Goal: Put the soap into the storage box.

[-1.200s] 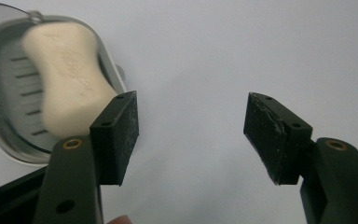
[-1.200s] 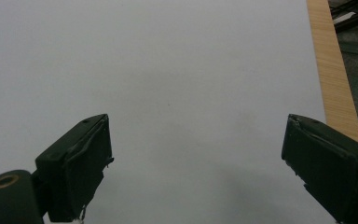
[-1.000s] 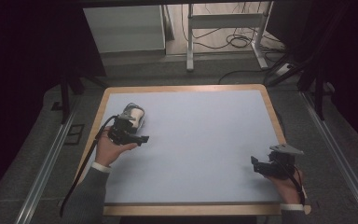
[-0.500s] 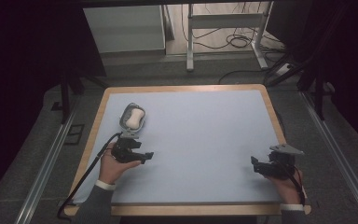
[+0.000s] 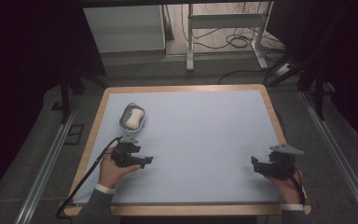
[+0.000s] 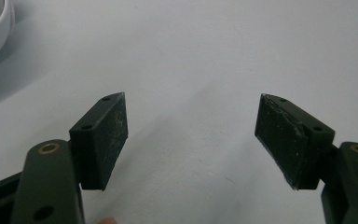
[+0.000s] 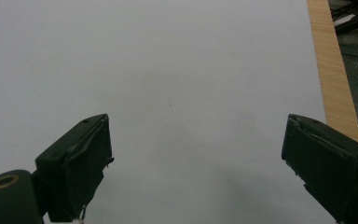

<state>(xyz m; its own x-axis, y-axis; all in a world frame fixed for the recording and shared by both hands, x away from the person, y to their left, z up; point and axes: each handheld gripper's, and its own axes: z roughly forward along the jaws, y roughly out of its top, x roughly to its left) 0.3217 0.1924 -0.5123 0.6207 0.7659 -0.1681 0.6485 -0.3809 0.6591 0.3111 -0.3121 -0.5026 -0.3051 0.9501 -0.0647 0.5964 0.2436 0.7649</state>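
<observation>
Claws idle over the pale surface (image 5: 200,140), both spread wide and empty.

The soap dish (image 5: 133,116) with its white bar sits far-left, just beyond the left claw (image 5: 145,160); the right claw (image 5: 254,163) waits well apart near the right edge. Seemingly between steps; any pick-up means reaching to the dish.

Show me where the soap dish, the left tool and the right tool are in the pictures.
soap dish (image 5: 133,117), high view, on its metal rim beside the white soap.
left tool (image 5: 148,159), high view, between its open tips.
right tool (image 5: 253,161), high view, at its tips, pointing left.
</observation>
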